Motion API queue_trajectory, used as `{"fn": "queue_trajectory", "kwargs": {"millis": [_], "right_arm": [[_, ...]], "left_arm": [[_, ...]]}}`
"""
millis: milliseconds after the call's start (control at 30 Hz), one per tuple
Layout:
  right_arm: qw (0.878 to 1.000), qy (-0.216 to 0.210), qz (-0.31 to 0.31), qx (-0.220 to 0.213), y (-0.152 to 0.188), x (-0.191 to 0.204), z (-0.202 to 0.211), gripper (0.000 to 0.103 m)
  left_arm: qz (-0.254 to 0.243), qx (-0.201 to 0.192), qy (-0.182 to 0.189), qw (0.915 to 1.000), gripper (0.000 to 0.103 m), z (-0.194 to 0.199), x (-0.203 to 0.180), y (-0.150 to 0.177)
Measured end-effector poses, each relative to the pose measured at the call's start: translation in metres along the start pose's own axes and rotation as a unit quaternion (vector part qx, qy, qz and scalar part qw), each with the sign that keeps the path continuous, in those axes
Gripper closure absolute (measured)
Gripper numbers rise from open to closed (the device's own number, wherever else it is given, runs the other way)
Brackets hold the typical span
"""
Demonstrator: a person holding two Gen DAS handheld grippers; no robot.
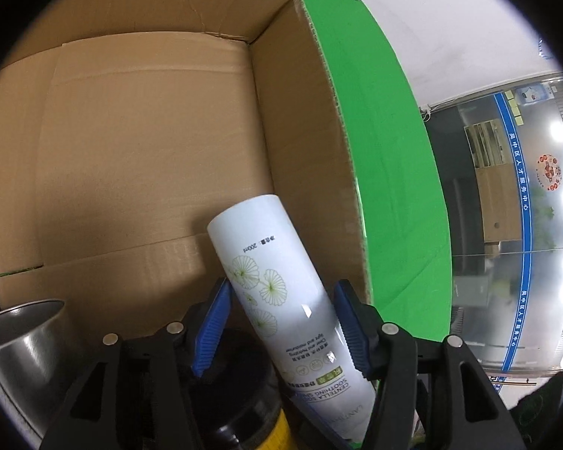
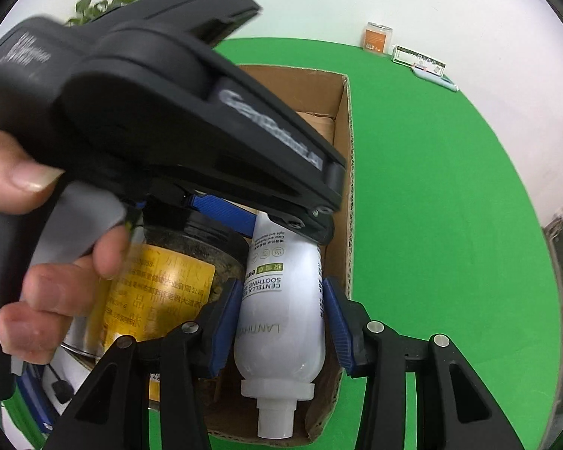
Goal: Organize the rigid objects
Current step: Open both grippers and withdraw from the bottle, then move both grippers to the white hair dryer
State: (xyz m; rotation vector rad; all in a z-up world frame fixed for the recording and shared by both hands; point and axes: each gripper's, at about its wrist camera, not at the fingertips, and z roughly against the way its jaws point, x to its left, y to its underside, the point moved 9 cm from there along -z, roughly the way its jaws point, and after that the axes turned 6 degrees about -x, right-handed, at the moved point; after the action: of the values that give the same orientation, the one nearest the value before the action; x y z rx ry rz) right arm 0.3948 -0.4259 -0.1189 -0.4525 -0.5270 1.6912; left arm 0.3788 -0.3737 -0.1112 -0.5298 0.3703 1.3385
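A white spray bottle (image 1: 277,292) with green flower print lies tilted against the right wall inside the cardboard box (image 1: 150,131). My left gripper (image 1: 281,322) straddles it; its blue pads stand a little apart from the bottle on both sides. In the right wrist view the same bottle (image 2: 281,318) lies nozzle-end toward the camera, between the blue pads of my right gripper (image 2: 283,322), which are also apart from it. The left gripper's black body (image 2: 176,112) hangs over the box there.
A jar with a yellow label and black lid (image 2: 161,285) sits in the box left of the bottle. A steel cup (image 1: 22,345) lies at the box's near left. The box stands on a green cloth (image 2: 450,225). An orange jar (image 2: 377,37) and flat packets (image 2: 420,60) lie at the cloth's far edge.
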Motion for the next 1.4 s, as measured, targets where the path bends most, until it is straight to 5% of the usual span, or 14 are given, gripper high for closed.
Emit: {"fn": "queue_trajectory", "kwargs": {"millis": [200,300,333,467,567,633,667,700,733,833,1033,1100,1267,1400], "right_arm": [[1.000,-0.020,0.000,-0.003,0.000,0.007,0.017,0.061],[0.998,-0.053,-0.018,0.018,0.012,0.006,0.015,0.095],[0.998,-0.057,-0.020,0.031,0.018,0.006,0.009,0.096],[0.997,-0.066,-0.027,0.032,0.019,0.010,0.014,0.095],[0.998,-0.034,-0.033,-0.030,0.008,0.001,0.049,0.070],[0.994,-0.013,-0.032,-0.106,0.000,-0.003,0.082,0.005],[0.986,-0.003,-0.044,-0.161,-0.003,-0.006,0.105,0.000],[0.981,-0.002,-0.049,-0.187,-0.004,-0.003,0.117,0.001],[0.976,-0.013,-0.051,-0.213,0.002,0.002,0.134,0.001],[0.970,-0.051,-0.050,-0.231,0.018,0.026,0.157,0.001],[0.967,-0.107,-0.044,-0.225,0.086,0.101,0.188,0.001],[0.970,-0.119,-0.030,-0.211,0.109,0.126,0.191,0.001],[0.975,-0.170,0.009,-0.144,0.185,0.198,0.172,0.001],[0.974,-0.198,0.026,-0.108,0.239,0.232,0.173,0.001]], "left_arm": [[-0.015,-0.011,0.015,0.9997,0.048,0.004,-0.005,0.003],[-0.013,-0.017,0.018,0.9996,0.048,0.006,-0.006,0.003],[-0.013,-0.024,0.019,0.9995,0.048,0.008,-0.007,0.002],[-0.049,-0.117,-0.020,0.9917,0.048,0.046,-0.010,-0.001],[-0.115,-0.224,-0.055,0.9663,0.045,0.105,-0.023,0.011],[-0.158,-0.308,-0.087,0.9339,0.033,0.162,-0.032,0.035],[-0.173,-0.350,-0.108,0.9144,0.019,0.194,-0.033,0.053],[-0.179,-0.373,-0.120,0.9026,0.016,0.214,-0.031,0.064],[-0.190,-0.413,-0.142,0.8794,0.016,0.249,-0.030,0.089],[-0.194,-0.457,-0.200,0.8447,0.008,0.310,-0.013,0.135],[-0.137,-0.453,-0.314,0.8231,0.000,0.350,0.046,0.215],[-0.121,-0.441,-0.322,0.8286,0.000,0.341,0.069,0.239],[-0.043,-0.343,-0.221,0.9119,0.000,0.270,0.130,0.275],[0.007,-0.304,-0.122,0.9449,0.002,0.223,0.131,0.304]]}}
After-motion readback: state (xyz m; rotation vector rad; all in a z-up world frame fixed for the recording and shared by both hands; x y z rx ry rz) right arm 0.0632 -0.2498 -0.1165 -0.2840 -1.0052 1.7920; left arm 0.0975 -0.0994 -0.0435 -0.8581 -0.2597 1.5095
